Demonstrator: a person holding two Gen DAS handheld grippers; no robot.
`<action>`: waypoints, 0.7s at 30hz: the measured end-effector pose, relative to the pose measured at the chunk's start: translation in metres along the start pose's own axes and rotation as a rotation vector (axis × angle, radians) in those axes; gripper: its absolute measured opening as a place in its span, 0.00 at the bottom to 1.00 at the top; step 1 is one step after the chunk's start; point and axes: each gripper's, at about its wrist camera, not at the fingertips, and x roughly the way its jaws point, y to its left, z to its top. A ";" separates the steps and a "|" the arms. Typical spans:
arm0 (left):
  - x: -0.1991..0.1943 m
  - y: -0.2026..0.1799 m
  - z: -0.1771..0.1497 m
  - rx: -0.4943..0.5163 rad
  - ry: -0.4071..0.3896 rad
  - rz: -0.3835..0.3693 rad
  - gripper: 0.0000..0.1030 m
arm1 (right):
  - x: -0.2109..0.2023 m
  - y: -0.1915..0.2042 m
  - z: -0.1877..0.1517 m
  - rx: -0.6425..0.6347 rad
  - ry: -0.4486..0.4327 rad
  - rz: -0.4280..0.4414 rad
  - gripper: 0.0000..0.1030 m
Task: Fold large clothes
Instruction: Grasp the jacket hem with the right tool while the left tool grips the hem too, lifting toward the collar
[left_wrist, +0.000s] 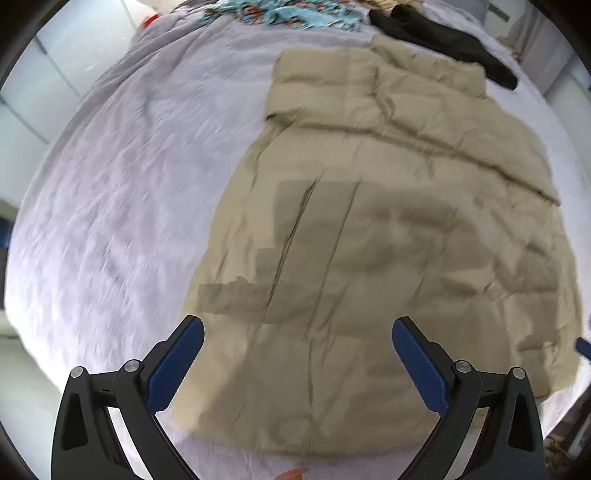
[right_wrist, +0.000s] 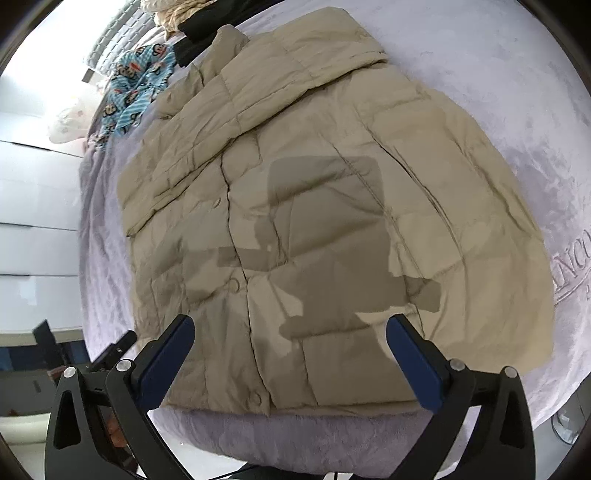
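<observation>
A beige quilted jacket (left_wrist: 388, 229) lies flat on a pale lilac bedspread (left_wrist: 110, 221), front up, with its sleeves folded over the body. In the right wrist view the same jacket (right_wrist: 325, 206) shows its snap buttons and front opening. My left gripper (left_wrist: 297, 328) hovers above the jacket's lower hem, its blue-padded jaws wide apart and holding nothing. My right gripper (right_wrist: 290, 326) also hangs over the hem with jaws spread wide and nothing between them. Both cast shadows on the fabric.
A black garment (left_wrist: 443, 40) and a blue patterned cloth (left_wrist: 280, 14) lie at the far end of the bed. The blue cartoon-print cloth (right_wrist: 136, 96) sits by the jacket's collar. The bedspread (right_wrist: 535, 110) extends right of the jacket. White furniture stands beside the bed.
</observation>
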 end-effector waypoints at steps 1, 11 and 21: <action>0.001 -0.001 -0.008 -0.002 0.012 0.017 0.99 | -0.003 -0.004 -0.003 -0.003 -0.002 0.008 1.00; 0.001 0.038 -0.063 -0.160 0.092 -0.090 0.99 | -0.025 -0.074 -0.035 0.149 0.039 0.075 1.00; 0.025 0.087 -0.099 -0.383 0.153 -0.401 0.99 | -0.018 -0.160 -0.077 0.528 0.018 0.269 1.00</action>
